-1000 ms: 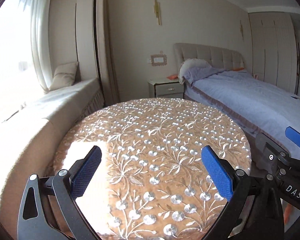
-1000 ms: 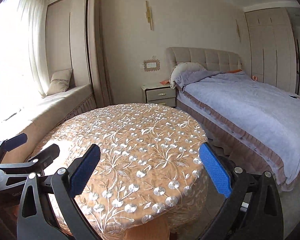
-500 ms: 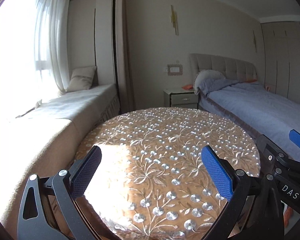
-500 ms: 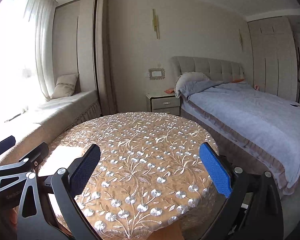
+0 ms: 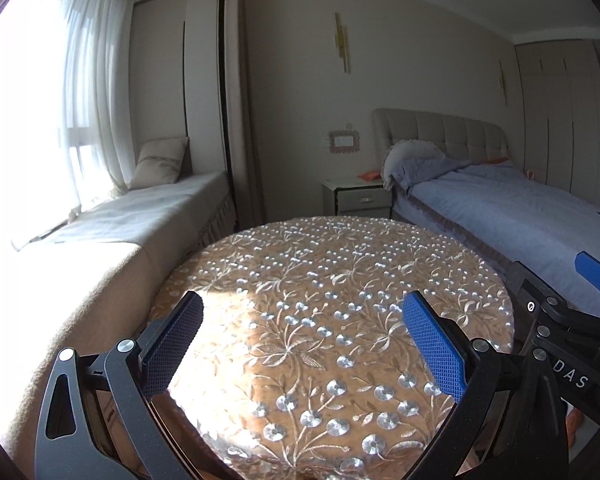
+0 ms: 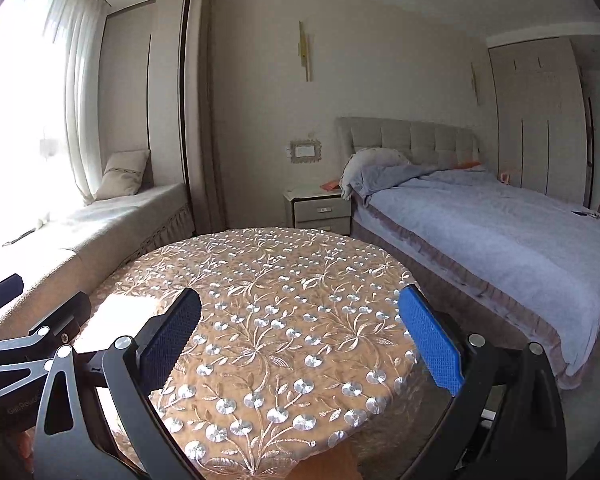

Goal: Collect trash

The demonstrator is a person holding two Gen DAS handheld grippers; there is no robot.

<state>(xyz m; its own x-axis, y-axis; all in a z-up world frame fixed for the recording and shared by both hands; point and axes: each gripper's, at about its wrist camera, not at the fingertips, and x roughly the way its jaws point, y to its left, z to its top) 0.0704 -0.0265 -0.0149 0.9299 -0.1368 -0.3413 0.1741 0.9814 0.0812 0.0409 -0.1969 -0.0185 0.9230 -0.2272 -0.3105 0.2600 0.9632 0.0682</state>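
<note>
My left gripper (image 5: 304, 344) is open and empty, held above the near edge of a round table (image 5: 332, 280) covered in a tan embroidered cloth. My right gripper (image 6: 300, 340) is open and empty too, above the same table (image 6: 268, 280) near its front edge. The right gripper shows at the right edge of the left wrist view (image 5: 572, 320). The left gripper shows at the left edge of the right wrist view (image 6: 24, 340). No trash shows on the table or around it in either view.
A window seat (image 5: 120, 220) with a cushion (image 5: 158, 162) runs along the left under a bright curtained window. A bed (image 6: 500, 236) with a blue-grey cover stands right of the table. A nightstand (image 6: 320, 210) stands beyond, against the wall. Wardrobe doors (image 6: 540, 120) fill the far right.
Both grippers have pulled back and tilted up. The table sits lower and farther in both views, and more of the wall and window shows. Both stay open.
</note>
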